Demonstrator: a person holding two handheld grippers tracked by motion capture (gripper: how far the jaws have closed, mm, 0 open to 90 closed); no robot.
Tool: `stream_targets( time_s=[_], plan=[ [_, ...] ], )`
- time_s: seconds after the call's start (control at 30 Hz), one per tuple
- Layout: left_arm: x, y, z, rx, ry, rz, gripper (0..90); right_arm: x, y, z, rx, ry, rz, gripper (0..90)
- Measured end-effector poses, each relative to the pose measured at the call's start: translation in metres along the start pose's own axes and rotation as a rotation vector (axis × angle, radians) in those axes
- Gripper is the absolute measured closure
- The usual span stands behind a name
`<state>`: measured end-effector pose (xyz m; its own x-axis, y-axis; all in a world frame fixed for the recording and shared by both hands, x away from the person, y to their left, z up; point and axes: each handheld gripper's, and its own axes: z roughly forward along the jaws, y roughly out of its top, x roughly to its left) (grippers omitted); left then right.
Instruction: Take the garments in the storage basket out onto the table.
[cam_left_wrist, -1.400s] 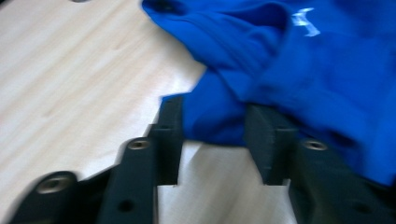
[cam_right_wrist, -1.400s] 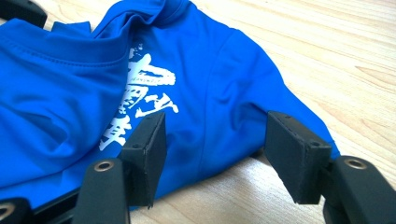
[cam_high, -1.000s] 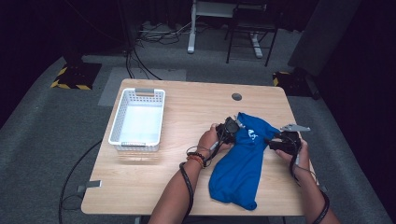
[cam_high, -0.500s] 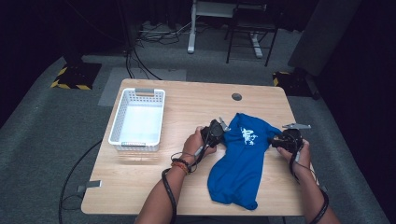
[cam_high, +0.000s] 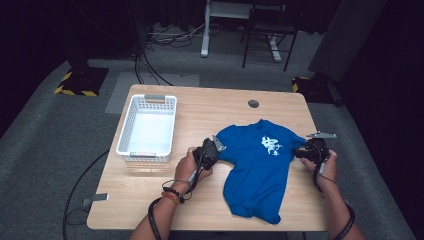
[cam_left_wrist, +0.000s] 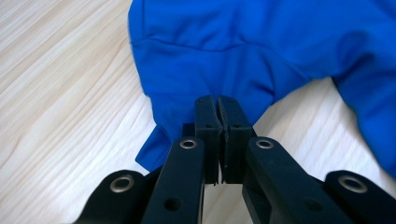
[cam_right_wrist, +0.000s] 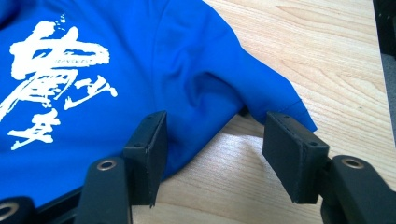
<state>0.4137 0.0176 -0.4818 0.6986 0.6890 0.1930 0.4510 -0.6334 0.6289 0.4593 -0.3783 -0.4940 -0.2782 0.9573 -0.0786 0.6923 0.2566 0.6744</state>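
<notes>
One blue T-shirt (cam_high: 260, 172), one white basket (cam_high: 146, 129), two grippers (cam_high: 207, 151).

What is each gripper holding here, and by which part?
The left gripper is shut on the blue shirt, pinching its sleeve edge. The right gripper is open at the other sleeve and holds nothing.

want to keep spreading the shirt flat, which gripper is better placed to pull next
Left. The left gripper is shut on the shirt at a sleeve, ready to pull. The right gripper is open at the other sleeve, gripping nothing yet.
</notes>
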Motion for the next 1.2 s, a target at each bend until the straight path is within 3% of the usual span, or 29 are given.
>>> stream_targets(
  time_s=[0.23, 0.27, 0.33, 0.43, 0.53, 0.7, 0.77, 0.87, 0.97, 1.07, 1.1, 1.2],
  plan=[
    [0.006, -0.022, -0.017, 0.012, 0.052, -0.058, 87.0, 0.002, -0.001, -0.001, -0.015, -0.012, -0.023, 40.7],
    [0.007, -0.024, -0.019, 0.008, 0.077, -0.064, 86.1, 0.003, -0.001, -0.001, -0.017, -0.012, -0.033, 40.5],
    [0.009, -0.027, -0.022, -0.004, 0.098, -0.114, 73.8, 0.005, -0.001, -0.002, -0.019, -0.007, -0.036, 39.0],
    [0.006, -0.027, -0.023, -0.029, 0.043, -0.15, 57.1, 0.011, -0.001, -0.007, -0.04, 0.008, -0.069, 37.9],
    [-0.009, -0.021, -0.029, -0.078, -0.033, -0.102, 49.4, 0.022, -0.001, -0.016, -0.067, 0.055, -0.132, 37.1],
    [-0.048, -0.008, -0.031, -0.115, -0.097, -0.034, 39.0, 0.052, -0.006, -0.028, -0.064, 0.185, -0.289, 35.0],
    [-0.061, -0.005, -0.03, -0.109, -0.143, -0.016, 39.2, 0.064, -0.009, -0.034, -0.056, 0.216, -0.355, 34.8],
    [-0.076, -0.007, -0.023, -0.072, -0.153, 0.024, 39.2, 0.079, -0.013, -0.045, -0.052, 0.274, -0.396, 34.9],
    [-0.081, -0.015, -0.016, -0.017, -0.168, 0.054, 38.1, 0.092, -0.023, -0.054, -0.036, 0.305, -0.438, 34.2],
    [-0.075, -0.024, -0.02, -0.019, -0.189, 0.029, 37.7, 0.103, -0.034, -0.063, -0.032, 0.351, -0.469, 33.9],
    [-0.072, -0.027, -0.022, -0.014, -0.176, 0.029, 36.5, 0.109, -0.042, -0.067, -0.023, 0.371, -0.492, 33.6],
    [-0.062, -0.038, -0.028, 0.0, -0.166, 0.003, 36.6, 0.113, -0.049, -0.068, -0.013, 0.378, -0.503, 33.6]
  ],
)
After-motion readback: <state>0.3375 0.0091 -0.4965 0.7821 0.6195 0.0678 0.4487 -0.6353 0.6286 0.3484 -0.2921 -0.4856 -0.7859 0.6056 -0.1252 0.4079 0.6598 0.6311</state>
